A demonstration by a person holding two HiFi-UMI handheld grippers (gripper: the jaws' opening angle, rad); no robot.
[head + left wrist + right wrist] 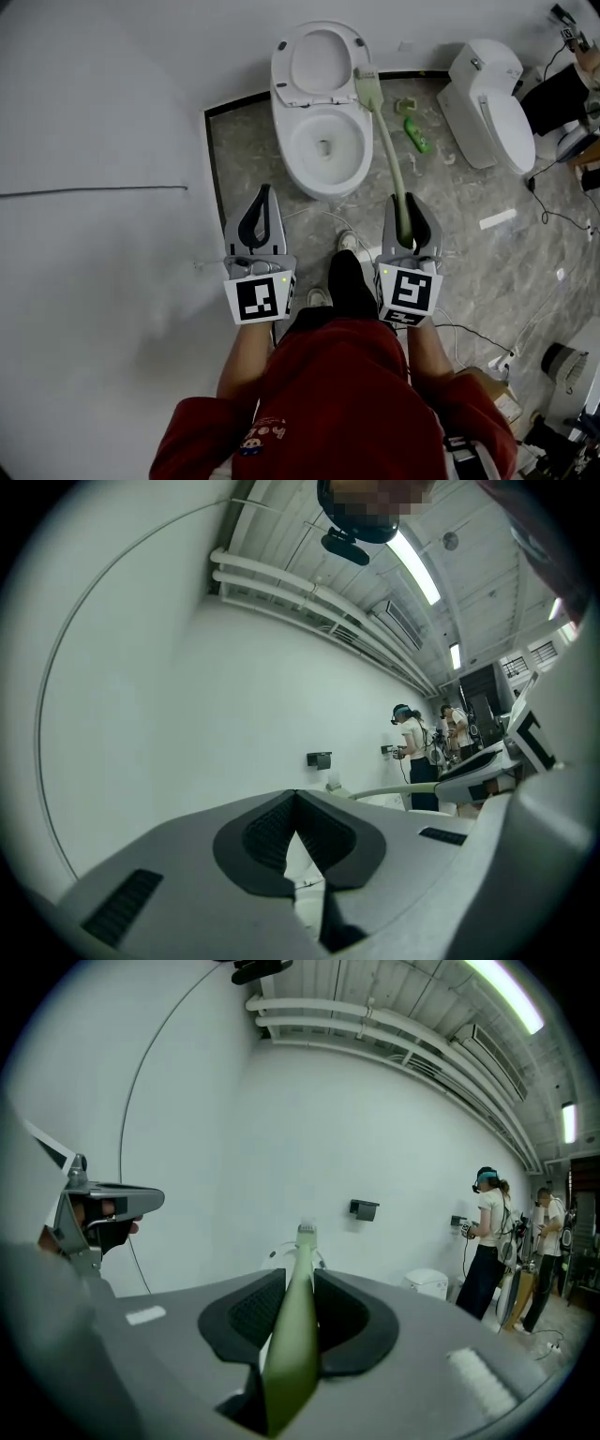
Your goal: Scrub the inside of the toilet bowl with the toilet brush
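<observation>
A white toilet [322,141] with its lid raised stands ahead on the marble floor. The pale green toilet brush [387,141] runs from my right gripper [409,201] up to its head [367,89], which is by the bowl's right rim beside the lid. In the right gripper view the right gripper [298,1277] is shut on the brush handle [292,1344], and the head [306,1234] points away. My left gripper [263,191] hangs left of the bowl, shut on nothing. In the left gripper view the left gripper [296,795] shows its tips meeting.
A second white toilet [492,98] stands at the right. A green bottle [417,139] lies between the toilets. A white strip [498,219] and cables lie on the floor to the right. The white wall [94,141] is on the left. Two people [486,1241] stand far off.
</observation>
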